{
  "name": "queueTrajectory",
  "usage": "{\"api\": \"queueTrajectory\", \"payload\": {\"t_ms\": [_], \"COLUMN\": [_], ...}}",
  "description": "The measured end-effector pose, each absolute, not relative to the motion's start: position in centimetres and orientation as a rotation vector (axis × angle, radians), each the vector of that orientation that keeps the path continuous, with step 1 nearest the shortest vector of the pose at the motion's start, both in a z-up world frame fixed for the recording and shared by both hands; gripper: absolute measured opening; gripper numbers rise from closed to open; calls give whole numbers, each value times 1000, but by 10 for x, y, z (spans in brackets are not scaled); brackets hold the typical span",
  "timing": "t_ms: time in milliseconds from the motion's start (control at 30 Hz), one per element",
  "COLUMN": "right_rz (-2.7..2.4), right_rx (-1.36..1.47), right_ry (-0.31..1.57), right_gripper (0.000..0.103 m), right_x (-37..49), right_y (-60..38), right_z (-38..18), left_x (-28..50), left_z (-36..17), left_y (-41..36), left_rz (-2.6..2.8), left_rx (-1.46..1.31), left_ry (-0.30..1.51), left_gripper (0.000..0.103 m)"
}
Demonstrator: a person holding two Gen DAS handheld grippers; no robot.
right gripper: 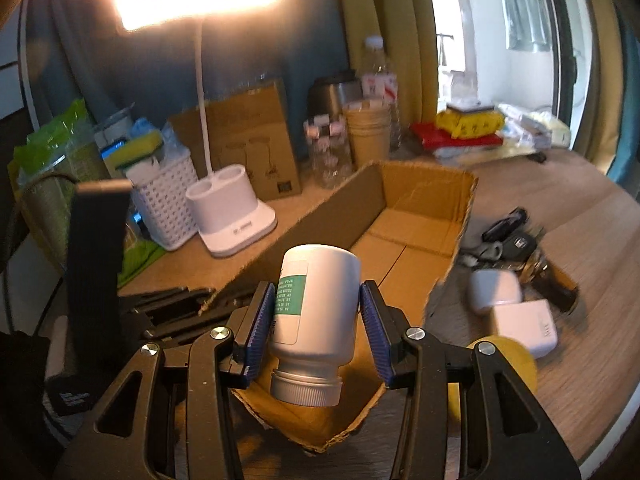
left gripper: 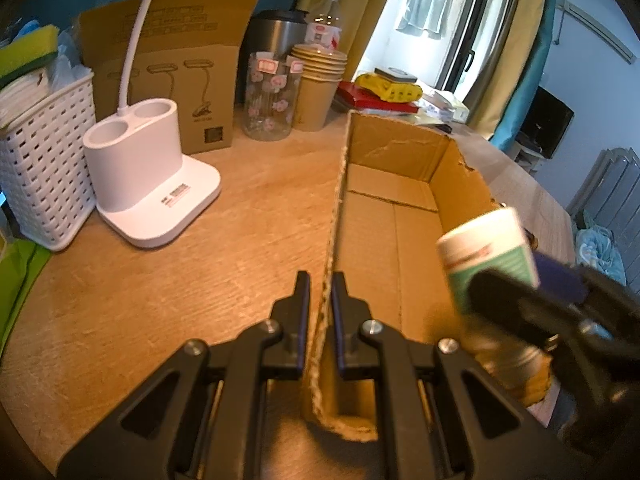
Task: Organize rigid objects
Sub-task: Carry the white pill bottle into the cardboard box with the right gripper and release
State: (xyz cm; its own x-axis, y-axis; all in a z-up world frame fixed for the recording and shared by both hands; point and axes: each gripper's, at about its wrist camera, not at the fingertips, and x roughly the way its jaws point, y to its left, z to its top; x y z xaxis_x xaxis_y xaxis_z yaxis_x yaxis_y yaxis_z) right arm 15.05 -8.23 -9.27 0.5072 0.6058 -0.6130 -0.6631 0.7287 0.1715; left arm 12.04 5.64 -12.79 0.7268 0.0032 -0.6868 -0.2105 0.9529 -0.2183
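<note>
White bottle (right gripper: pixel 314 320): you held it in your right gripper (right gripper: pixel 320 328), cap end toward the wrist and base pointing away, so its long axis ran forward along the fingers and tilted up.
Right grip: your blue pads (right gripper: pixel 262 326) sat on either side of the bottle body; it looked clamped, though the right-hand pad showed a sliver of gap.
Cardboard box (right gripper: pixel 420 240): it lay directly below and ahead of that gripper, open-topped, with its length running away from you; the bottle hung over its near end.
Left gripper (left gripper: pixel 321 308): you had it pinched on the box's near left wall (left gripper: pixel 336 216), one finger each side, steadying it.
Nearer hand: your right, already above the box floor.
Further right: a white case (right gripper: pixel 496 292), adapter (right gripper: pixel 524 328) and keys (right gripper: pixel 516 248) lay outside the box on the table (right gripper: pixel 580 232).
</note>
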Motion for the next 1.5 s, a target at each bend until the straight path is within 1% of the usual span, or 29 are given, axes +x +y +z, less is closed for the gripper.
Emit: {"api": "queueTrajectory", "payload": {"t_ms": [133,700,900,967,1033,1067,1267,1400,1500], "right_rz": [754,753,762,761,760,756,688,634,570], "right_rx": [-107,-107,-99,-91,-71,-65,-15,1,-11], "right_ry": [737,746,750,742,729,721,662,608,562], "right_gripper": [46,47,52,56,66,68,70,75,77], "right_x": [156,159,159,159,158,158,158,155,153], "right_y": [-79,-80,-83,-85,-91,-94,-123,-146,-161], "right_z": [-102,-104,-101,-98,-92,-90,-71,-54,-44], "left_x": [119,122,121,121,121,121,121,120,121], "left_z": [-128,-128,-127,-127,-127,-127,-127,-127,-126], "left_y": [55,57,54,53,52,52,52,51,51], "left_rz": [114,104,109,110,110,111,111,111,111], "left_rx": [-289,-285,-281,-278,-275,-274,-268,-267,-265], "left_ry": [739,736,735,734,734,734,732,731,730], "left_gripper": [10,10,10,10,10,10,10,10,10]}}
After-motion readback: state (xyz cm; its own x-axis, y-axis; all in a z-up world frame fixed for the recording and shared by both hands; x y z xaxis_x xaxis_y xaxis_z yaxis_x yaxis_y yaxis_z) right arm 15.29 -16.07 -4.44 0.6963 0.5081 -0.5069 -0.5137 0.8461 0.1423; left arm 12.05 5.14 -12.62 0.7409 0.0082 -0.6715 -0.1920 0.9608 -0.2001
